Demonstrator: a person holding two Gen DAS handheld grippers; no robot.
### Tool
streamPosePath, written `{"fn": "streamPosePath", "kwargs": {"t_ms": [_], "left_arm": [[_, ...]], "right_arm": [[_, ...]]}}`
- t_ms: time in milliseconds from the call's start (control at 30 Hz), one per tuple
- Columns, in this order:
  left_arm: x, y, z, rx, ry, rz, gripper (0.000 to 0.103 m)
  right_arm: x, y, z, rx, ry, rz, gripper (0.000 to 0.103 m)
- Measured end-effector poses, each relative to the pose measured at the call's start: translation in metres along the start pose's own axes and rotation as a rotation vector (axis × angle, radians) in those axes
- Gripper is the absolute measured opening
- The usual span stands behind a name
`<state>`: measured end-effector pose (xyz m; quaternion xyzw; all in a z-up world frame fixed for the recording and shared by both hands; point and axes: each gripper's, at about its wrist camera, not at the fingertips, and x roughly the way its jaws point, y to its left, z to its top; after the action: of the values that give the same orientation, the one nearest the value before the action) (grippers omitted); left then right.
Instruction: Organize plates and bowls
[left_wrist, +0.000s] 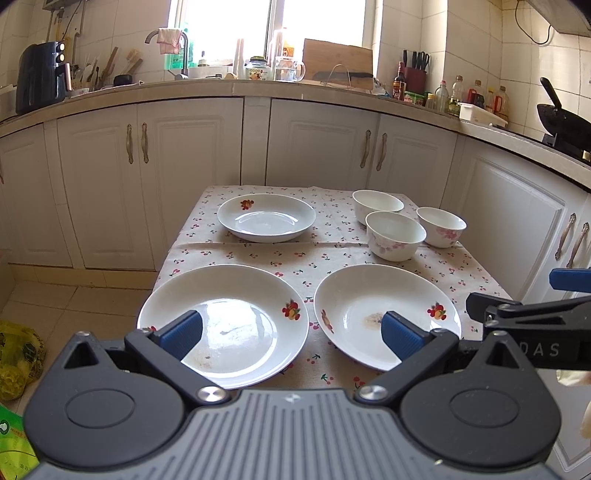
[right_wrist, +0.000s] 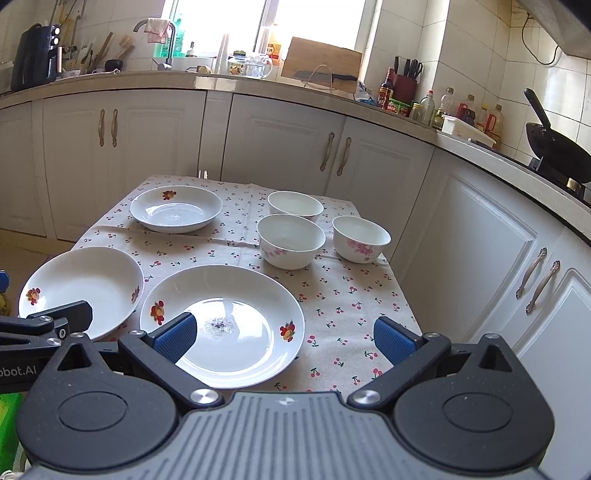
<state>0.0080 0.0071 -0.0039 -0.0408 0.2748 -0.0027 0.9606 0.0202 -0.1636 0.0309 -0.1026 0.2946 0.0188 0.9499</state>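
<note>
Three white plates with fruit prints lie on a small table with a cherry-print cloth (left_wrist: 332, 225): a near left plate (left_wrist: 236, 314) (right_wrist: 85, 284), a near right plate (left_wrist: 365, 306) (right_wrist: 236, 317), and a far plate (left_wrist: 266, 218) (right_wrist: 176, 208). Three white bowls stand at the far right: a plain back bowl (left_wrist: 377, 205) (right_wrist: 295, 205), a middle bowl (left_wrist: 395, 234) (right_wrist: 291, 240) and a right bowl (left_wrist: 441, 226) (right_wrist: 361, 238), both with pink flowers. My left gripper (left_wrist: 291, 334) is open and empty above the near plates. My right gripper (right_wrist: 284, 334) is open and empty above the near right plate's right edge.
White kitchen cabinets (left_wrist: 184, 166) stand behind and to the right of the table. The counter holds bottles (left_wrist: 443, 96), a black wok (left_wrist: 561, 118) and a sink tap (left_wrist: 181, 55). A yellow bag (left_wrist: 18, 354) lies on the floor at left.
</note>
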Motion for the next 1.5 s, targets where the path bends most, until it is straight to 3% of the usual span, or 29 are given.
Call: {"fn": "streamPosePath", "kwargs": {"t_ms": [400,633,767,1033,1500], "left_arm": [[0.017,0.029,-0.001,0.001,-0.011,0.004,0.102],[0.028,0.054,-0.008,0.021,-0.003,-0.015,0.102],[0.034,0.068,-0.019,0.030,0.033,-0.036,0.102],[0.043,0.101,-0.042,0.049,0.106,-0.095,0.102],[0.074,0.122,-0.048,0.197,0.171,-0.223,0.102]], "right_arm": [[0.022,0.002,0.020,-0.070,-0.076,0.128,0.103],[0.040,0.000,0.044,-0.048,-0.141,0.312,0.103],[0.058,0.013,0.052,-0.119,-0.137,0.415,0.103],[0.102,0.050,0.057,-0.166,0.000,0.631,0.103],[0.170,0.101,0.072,-0.273,0.191,0.789,0.103]]}}
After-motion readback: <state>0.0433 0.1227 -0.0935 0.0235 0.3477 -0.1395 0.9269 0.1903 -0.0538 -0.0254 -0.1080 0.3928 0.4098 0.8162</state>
